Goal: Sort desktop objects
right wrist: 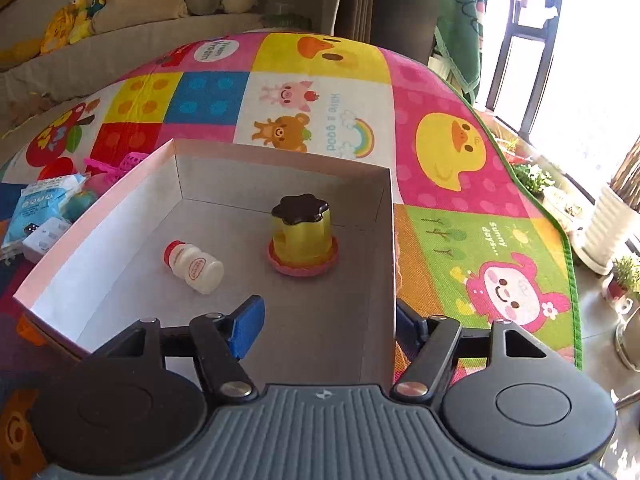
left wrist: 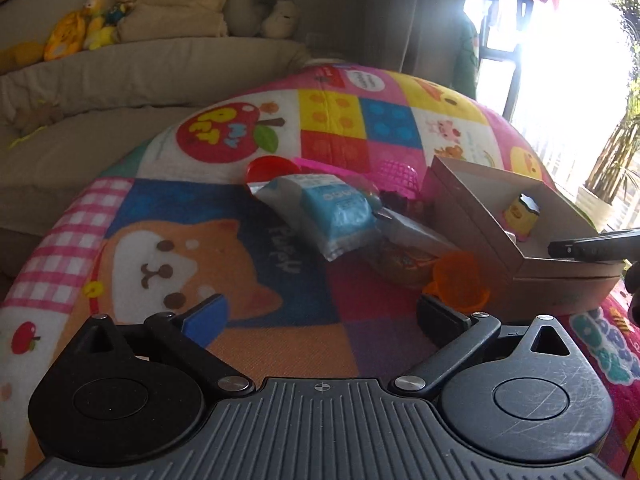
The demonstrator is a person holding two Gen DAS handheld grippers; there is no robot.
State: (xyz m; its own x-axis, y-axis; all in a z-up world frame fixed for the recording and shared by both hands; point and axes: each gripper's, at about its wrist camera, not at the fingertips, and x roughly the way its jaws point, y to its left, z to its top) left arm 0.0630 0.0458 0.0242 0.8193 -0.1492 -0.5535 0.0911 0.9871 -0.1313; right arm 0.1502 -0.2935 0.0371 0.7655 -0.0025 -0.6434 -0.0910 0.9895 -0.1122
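Right wrist: small white bottle [right wrist: 194, 267], red cap, on side; right hand-held gripper [right wrist: 328, 330] spread, empty.

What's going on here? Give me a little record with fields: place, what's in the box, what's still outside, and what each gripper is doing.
place: colourful play mat, sofa behind
box: open cardboard, on the mat
in box: small bottle lying on its side; yellow pudding toy standing
outside box: blue packet, red cup, orange cup, pink basket
left gripper: open, empty, over the mat near the pile
right gripper: open, empty, over the box's near end
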